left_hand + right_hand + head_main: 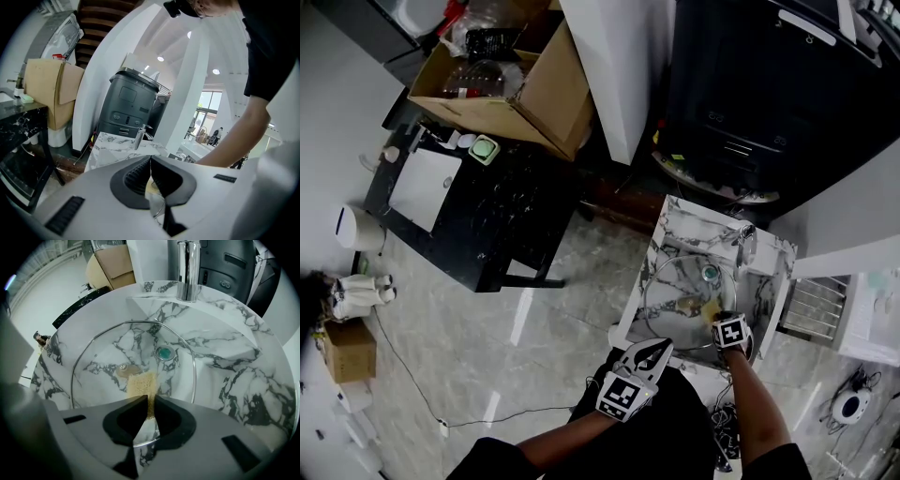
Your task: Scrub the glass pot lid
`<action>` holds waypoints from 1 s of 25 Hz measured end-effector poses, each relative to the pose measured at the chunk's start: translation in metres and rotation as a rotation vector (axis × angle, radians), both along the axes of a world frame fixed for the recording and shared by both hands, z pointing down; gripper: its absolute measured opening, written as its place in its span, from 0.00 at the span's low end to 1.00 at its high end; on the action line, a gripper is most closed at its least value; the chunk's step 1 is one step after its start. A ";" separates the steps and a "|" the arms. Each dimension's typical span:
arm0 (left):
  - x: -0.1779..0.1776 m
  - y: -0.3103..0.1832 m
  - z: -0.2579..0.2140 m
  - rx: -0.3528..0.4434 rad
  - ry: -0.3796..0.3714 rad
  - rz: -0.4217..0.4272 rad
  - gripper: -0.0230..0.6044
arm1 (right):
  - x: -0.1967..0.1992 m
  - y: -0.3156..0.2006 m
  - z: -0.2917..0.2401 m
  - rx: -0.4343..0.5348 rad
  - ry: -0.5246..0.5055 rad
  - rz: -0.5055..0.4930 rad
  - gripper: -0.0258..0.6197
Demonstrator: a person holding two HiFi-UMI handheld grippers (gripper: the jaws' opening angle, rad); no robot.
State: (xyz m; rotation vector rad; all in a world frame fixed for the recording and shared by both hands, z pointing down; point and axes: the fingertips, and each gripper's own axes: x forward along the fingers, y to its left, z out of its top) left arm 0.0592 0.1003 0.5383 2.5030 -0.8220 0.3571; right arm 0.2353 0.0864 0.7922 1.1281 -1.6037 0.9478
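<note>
The round glass pot lid (675,286) with a metal rim lies in the marble sink (673,217). In the right gripper view the glass pot lid (103,352) fills the basin, with its knob (124,367) left of the green drain (164,353). My right gripper (151,401) is shut on a yellow sponge (143,384) that rests on the glass; in the head view the right gripper (719,314) is over the lid's near right part. My left gripper (661,347) is at the lid's near edge, and the left gripper (151,161) is shut on the lid's rim (158,206).
A chrome faucet (188,268) stands at the sink's back. A wire rack (811,309) sits to the sink's right. A dark grey machine (769,94) stands beyond the sink. A black table (478,216) and an open cardboard box (502,80) are to the left.
</note>
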 end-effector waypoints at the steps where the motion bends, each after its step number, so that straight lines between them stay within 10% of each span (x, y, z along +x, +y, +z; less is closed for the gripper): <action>1: -0.001 0.000 0.000 0.001 -0.005 0.008 0.06 | -0.002 0.001 0.000 -0.003 -0.002 -0.007 0.13; 25: -0.051 -0.006 0.003 -0.012 -0.004 0.012 0.06 | -0.042 0.010 0.006 -0.074 -0.006 -0.017 0.13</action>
